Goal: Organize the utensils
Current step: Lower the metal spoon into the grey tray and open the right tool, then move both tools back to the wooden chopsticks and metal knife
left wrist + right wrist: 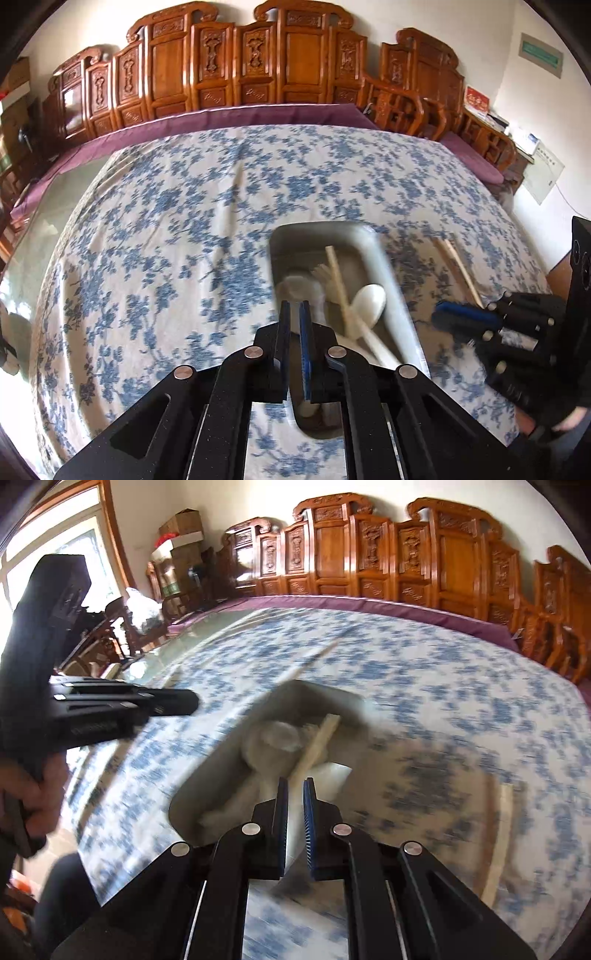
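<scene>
1. In the left wrist view, the left gripper (294,306) hangs over a grey tray (384,280). Its two fingers stand close together with a thin gap, and nothing is between them.
2. The tray sits on a tablecloth (177,206) with blue flowers.
3. Inside the tray lie a white spoon (369,301) and some pale chopsticks (338,277). One chopstick leans across the spoon. There is also a fuzzy white thing in the tray, too blurry to name.
4. Another chopstick (461,269) lies on the cloth, just to the right of the tray and outside it.
5. The right gripper (443,317) comes in from the right, near that loose chopstick. From this side its blue-padded fingers look pressed close, and nothing shows in them.
6. Carved wooden chairs (236,70) stand in a row behind the table.
7. In the right wrist view, the picture is very blurry. The right gripper (295,786) is over the near end of the tray (207,771). Its fingers are close together with a small gap, and they hold nothing.
8. A chopstick (317,742) and white shapes show in the tray.
9. A long chopstick (314,661) lies on the cloth past the tray.
10. The left gripper (188,701) is at the left, held by a hand (33,790).
</scene>
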`<state>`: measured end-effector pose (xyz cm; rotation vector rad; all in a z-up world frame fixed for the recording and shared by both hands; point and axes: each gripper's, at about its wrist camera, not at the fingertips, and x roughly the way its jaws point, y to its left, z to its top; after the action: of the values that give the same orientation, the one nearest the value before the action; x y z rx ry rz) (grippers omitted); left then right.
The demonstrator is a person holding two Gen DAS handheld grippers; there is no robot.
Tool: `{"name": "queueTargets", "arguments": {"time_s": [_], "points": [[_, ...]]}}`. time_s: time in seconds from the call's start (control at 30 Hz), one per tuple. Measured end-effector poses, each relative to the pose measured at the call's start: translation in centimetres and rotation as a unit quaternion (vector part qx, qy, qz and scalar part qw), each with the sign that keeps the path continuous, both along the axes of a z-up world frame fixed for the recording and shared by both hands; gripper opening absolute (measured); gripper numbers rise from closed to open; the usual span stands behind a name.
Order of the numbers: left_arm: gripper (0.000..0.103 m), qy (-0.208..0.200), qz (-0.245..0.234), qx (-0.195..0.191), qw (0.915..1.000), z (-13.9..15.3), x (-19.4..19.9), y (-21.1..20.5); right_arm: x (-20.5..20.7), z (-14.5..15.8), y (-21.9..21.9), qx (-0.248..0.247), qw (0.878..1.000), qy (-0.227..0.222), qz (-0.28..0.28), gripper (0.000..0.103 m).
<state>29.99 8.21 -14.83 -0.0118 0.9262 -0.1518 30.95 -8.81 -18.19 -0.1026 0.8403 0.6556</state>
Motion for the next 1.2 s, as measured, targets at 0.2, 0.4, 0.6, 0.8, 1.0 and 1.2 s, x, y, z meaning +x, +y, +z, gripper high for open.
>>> {"name": "queueTargets", "arguments": {"time_s": [0.2,0.4,0.6,0.8,1.0,1.2], "points": [[0.022,-0.003,-0.031,-0.008,0.9995,-0.2,0.4,-4.6,1.1,-0.6,-8.7,-0.052,0.996,-0.026,-0.062,0.011],[0.023,0.009,-0.064,-0.019,0.9978,-1.6,0.9,-9.7,2.4,-3.0,-16.0,-0.059,0.989,-0.018,-0.132,0.011],[0.023,0.022,-0.085,-0.031,0.9957,-3.1,1.3,-13.9,3.3,-6.0,-18.6,-0.043,0.987,0.02,-0.152,0.022],[0.024,0.033,-0.095,-0.037,0.9943,-4.5,1.2,-16.6,4.4,-7.1,-17.9,-0.039,0.987,0.036,-0.153,0.033],[0.024,0.046,-0.103,-0.038,0.9929,-5.6,1.1,-17.9,5.0,-8.4,-17.5,-0.053,0.985,0.052,-0.153,0.034],[0.024,0.049,-0.103,-0.037,0.9927,-5.9,0.9,-17.9,4.7,-8.5,-16.2,-0.076,0.986,0.041,-0.146,0.038]]}}
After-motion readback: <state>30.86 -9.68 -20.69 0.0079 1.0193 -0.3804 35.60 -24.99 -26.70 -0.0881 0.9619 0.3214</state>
